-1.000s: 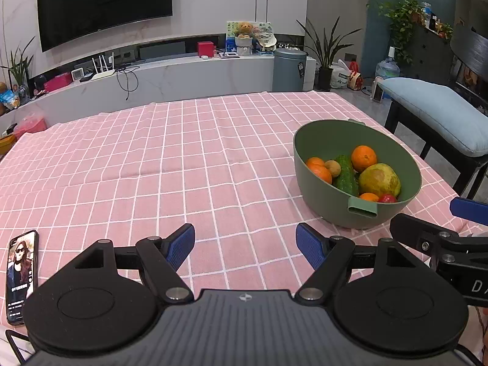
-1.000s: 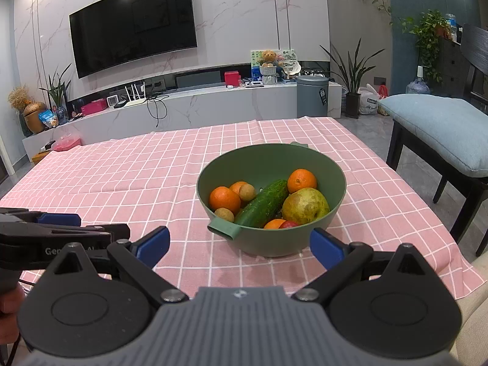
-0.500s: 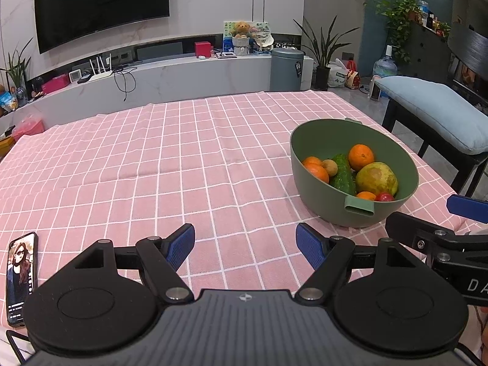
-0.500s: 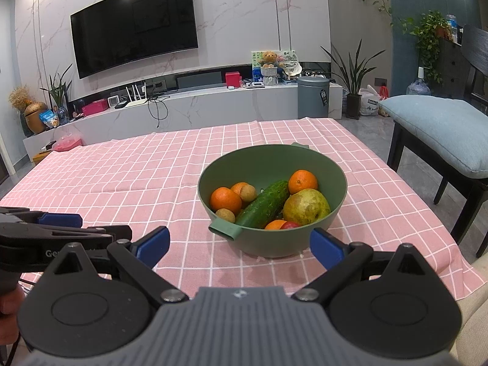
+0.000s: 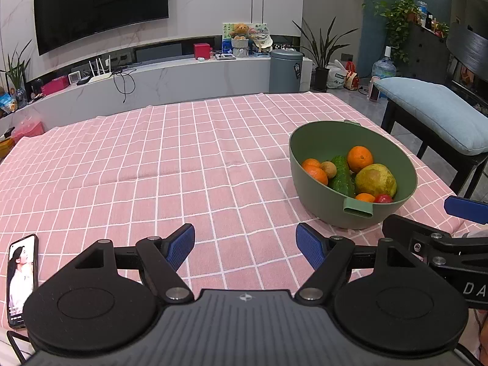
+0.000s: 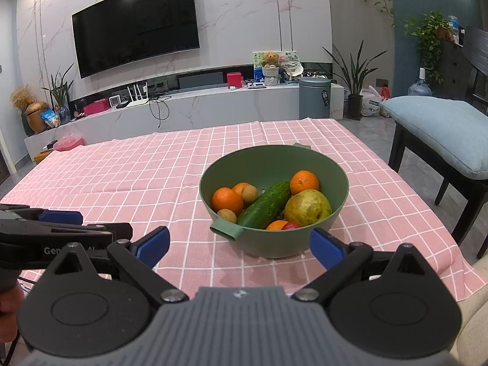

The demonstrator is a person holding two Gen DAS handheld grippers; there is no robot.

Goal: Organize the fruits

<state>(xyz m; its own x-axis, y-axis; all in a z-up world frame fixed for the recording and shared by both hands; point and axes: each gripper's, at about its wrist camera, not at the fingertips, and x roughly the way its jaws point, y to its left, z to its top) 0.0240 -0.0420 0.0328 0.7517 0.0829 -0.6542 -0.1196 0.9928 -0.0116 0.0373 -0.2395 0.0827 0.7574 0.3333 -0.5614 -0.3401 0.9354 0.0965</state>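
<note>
Almost nothing moved: my left view only drifted, so the bowl slid slightly toward the picture's left. Both the left hand-held gripper (image 5: 245, 245) and right hand-held gripper (image 6: 239, 245) hang spread and empty. Near the tabletop's right edge, the smooth matte green bowl (image 6: 338, 195) holds dimpled oranges (image 6: 227, 200), a bumpy cucumber (image 6: 265, 204) and a rounded pear (image 6: 308, 207): sorted already, or awaiting sorting.

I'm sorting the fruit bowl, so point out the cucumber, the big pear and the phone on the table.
cucumber (image 6: 264, 205), right wrist view, middle of its body
pear (image 6: 307, 208), right wrist view, its broad side
phone (image 5: 20, 277), left wrist view, its lit screen
</note>
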